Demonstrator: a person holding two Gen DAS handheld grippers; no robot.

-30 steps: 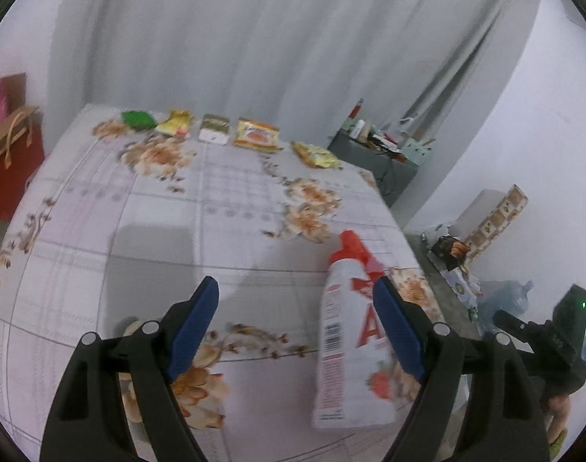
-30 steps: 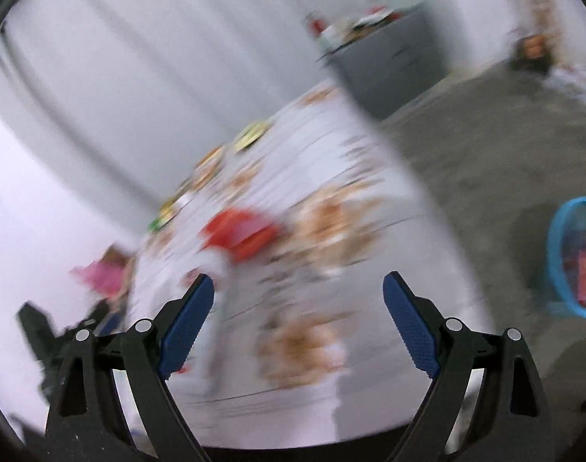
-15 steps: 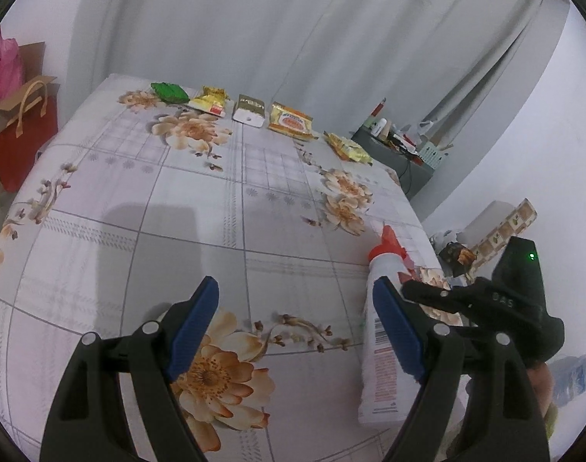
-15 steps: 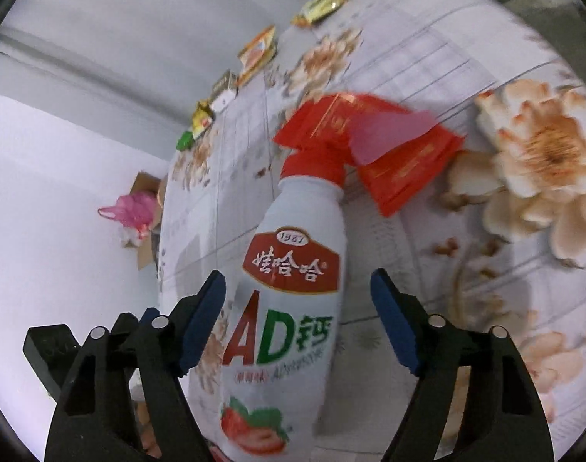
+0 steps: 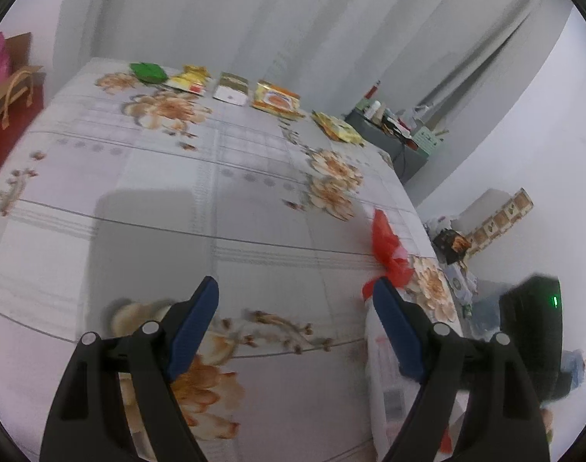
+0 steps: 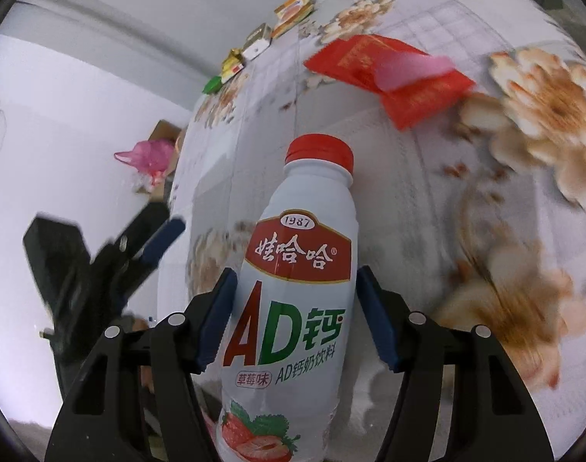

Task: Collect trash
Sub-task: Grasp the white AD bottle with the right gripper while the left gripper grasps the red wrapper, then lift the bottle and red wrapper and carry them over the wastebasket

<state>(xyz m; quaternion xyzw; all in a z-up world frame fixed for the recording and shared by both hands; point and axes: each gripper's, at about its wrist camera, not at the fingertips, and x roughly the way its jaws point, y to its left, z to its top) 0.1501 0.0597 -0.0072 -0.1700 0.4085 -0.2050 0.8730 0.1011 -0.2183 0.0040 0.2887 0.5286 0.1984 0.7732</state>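
A white drink bottle (image 6: 293, 288) with a red cap stands on the table (image 5: 254, 211), which has a flowery cloth on it. The bottle is between the two blue pads of the right tongs (image 6: 294, 308). These tongs are closing. The left pad looks like it touches the bottle, but there is still a small gap by the right pad. A red wrapper (image 6: 389, 73) lies on the table behind the bottle. The left tongs (image 5: 294, 331) are wide apart with nothing in them, over the table next to the bottle. At the far edge of the table lie more bits of trash in a row: a green wrapper (image 5: 148, 72), a yellow wrapper (image 5: 188, 79), a small box (image 5: 232, 88), an orange packet (image 5: 275, 100) and a yellow packet (image 5: 337, 128).
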